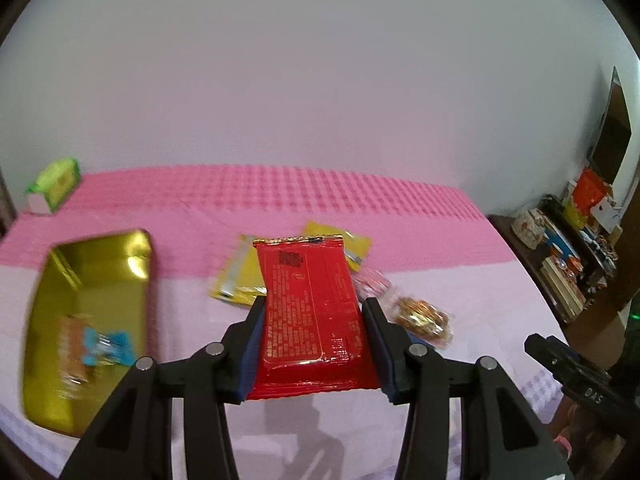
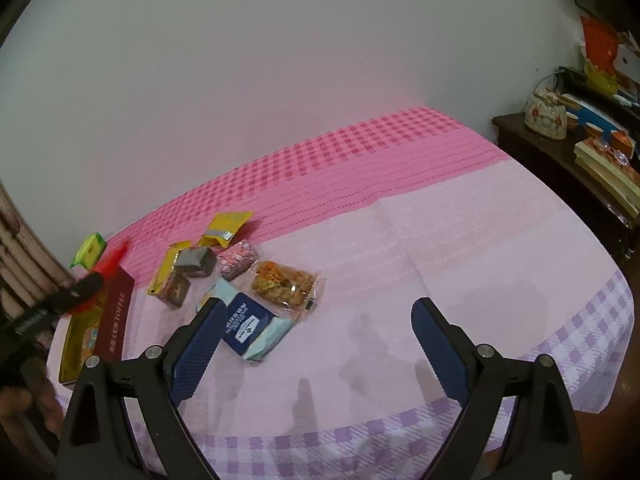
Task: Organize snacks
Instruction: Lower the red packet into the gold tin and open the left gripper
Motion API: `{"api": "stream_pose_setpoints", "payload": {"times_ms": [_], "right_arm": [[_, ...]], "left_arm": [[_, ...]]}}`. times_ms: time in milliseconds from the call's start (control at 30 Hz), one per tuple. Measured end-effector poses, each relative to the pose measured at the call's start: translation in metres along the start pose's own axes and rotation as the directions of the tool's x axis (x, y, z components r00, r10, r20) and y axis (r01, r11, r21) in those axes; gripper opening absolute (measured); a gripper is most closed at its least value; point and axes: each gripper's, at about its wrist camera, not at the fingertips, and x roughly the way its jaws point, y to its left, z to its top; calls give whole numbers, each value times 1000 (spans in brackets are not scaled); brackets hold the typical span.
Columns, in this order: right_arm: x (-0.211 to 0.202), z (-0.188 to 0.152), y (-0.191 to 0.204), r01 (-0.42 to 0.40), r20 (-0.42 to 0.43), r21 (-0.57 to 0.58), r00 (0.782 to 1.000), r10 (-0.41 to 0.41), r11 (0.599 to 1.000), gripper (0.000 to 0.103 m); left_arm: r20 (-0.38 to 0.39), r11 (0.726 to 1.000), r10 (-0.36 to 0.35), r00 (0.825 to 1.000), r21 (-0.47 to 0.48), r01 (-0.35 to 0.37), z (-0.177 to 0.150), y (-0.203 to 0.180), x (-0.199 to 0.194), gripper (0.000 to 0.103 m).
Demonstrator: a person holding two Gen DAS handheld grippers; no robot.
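My left gripper is shut on a red snack packet and holds it above the pink tablecloth. A gold tin with a blue-wrapped snack inside lies to its left. In the right wrist view my right gripper is open and empty above the cloth. Beside its left finger lie a blue-and-teal packet, a clear pack of nut brittle, a pink patterned sweet, brown squares and yellow packets. The left gripper with the red packet shows at the left, blurred.
A green box stands at the table's far left by the wall. The tin's dark red lid leans on the tin. A dark side cabinet with a teapot, cups and books stands at the right.
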Motion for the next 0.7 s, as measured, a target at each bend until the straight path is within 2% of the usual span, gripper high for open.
{"api": "stream_pose_setpoints", "payload": {"times_ms": [167, 400, 700], "right_arm": [[1, -3, 5, -6, -16, -16, 1000, 5, 1000, 93], [-3, -4, 9, -17, -15, -28, 1000, 16, 999, 93], [-1, -7, 15, -22, -24, -37, 999, 22, 999, 93]], "left_arm": [[68, 996, 88, 994, 0, -88, 14, 36, -42, 48], [132, 977, 212, 968, -55, -207, 30, 103, -96, 48], [164, 949, 309, 937, -120, -292, 41, 157, -137, 48]]}}
